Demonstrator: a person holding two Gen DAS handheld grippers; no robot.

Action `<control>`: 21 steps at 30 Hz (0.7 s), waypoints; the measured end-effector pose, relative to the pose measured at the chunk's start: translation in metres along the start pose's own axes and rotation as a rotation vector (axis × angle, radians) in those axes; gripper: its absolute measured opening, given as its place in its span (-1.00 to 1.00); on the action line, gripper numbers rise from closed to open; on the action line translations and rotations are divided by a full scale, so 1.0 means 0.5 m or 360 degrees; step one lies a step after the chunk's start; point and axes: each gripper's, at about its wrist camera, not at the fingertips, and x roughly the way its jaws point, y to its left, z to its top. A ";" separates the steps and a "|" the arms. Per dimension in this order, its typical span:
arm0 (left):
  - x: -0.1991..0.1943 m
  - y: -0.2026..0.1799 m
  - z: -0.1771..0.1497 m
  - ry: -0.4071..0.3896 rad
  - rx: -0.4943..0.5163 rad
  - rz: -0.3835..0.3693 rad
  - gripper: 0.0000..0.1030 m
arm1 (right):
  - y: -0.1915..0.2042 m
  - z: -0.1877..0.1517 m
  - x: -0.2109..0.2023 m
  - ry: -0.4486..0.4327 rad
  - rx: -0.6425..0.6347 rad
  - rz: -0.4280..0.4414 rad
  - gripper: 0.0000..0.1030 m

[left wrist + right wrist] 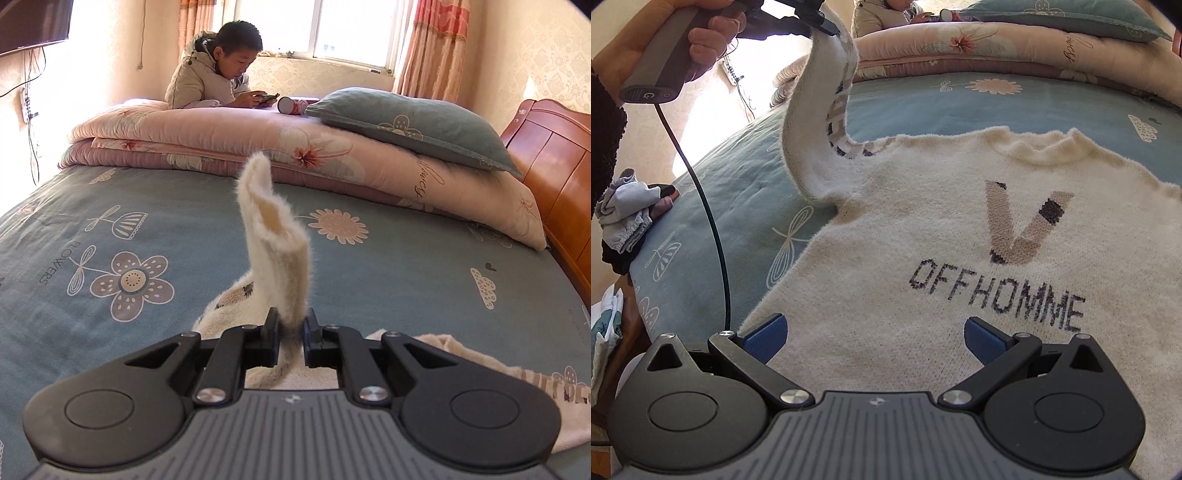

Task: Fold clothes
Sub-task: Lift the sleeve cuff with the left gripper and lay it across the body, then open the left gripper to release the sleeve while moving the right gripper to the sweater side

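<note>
**Sweater on the bed, one sleeve lifted**

Sweater [923, 236]: one cream knitted garment lies front-up on the bed [731, 192], spread flat over the blue-grey flowered sheet. Its chest bears one large "V" figure and one line of dark lettering, "OFFHOMME". One sleeve [816, 122] is raised off the sheet and rises in a curve from the shoulder; a band of dark letters runs along it.

Two hand-held grippers are in view. The left hand-held gripper [290, 326] is clenched on the sleeve's cuff end [273, 236], whose fuzzy tip stands up beyond the black fingers [271, 325]; in the right wrist view this tool appears at top left, gripped by one hand [701, 40], with one black cable [713, 221] hanging from its handle. The right hand-held gripper [875, 339] is released: its two blue pads [764, 338] stand wide apart above the lower front of the sweater, nothing between them.

At the far side of the bed lies one stack of folded pink quilts [229, 136], with one grey-green pillow [417, 125] resting on it. One person [218, 74] in a pale padded jacket leans on the quilts, holding a phone [267, 98]; one cylindrical can [291, 106] lies just beside. One wooden headboard [554, 158] stands at the right. One window [351, 26] with curtains on both sides is behind. One bundle of grey cloth [626, 214] sits at the bed's near-left edge.
</note>
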 end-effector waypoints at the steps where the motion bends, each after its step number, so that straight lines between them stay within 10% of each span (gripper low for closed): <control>1: 0.003 -0.014 -0.004 0.0011 0.0025 -0.0008 -0.85 | -0.007 -0.001 0.000 0.0001 0.0019 0.0005 1.00; 21: 0.050 -0.161 -0.133 0.0227 0.0474 -0.0189 -0.58 | -0.106 -0.002 -0.008 -0.0066 0.0275 -0.0015 1.00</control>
